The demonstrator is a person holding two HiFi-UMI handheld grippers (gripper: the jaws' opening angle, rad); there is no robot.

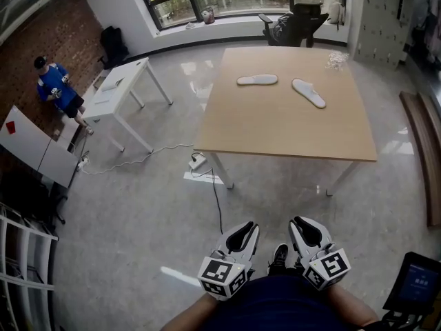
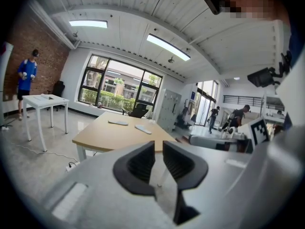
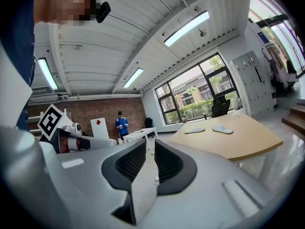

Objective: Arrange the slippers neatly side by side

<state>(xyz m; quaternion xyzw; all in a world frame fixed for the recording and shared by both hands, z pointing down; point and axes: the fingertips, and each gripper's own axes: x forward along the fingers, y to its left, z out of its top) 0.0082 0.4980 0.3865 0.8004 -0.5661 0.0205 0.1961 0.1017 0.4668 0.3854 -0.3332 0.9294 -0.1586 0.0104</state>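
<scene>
The flat white left slipper and right slipper lie apart near the wooden table's far edge. The left gripper and right gripper hold nothing, ribbed jaws slightly apart.

R hand-held gripper jaws slightly apart, empty, 2 slippers on wood table, person in blue at back

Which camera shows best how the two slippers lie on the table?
Head view: it looks down on the left slipper and right slipper, apart and angled. Both gripper views show them tiny and nearly edge-on.
</scene>
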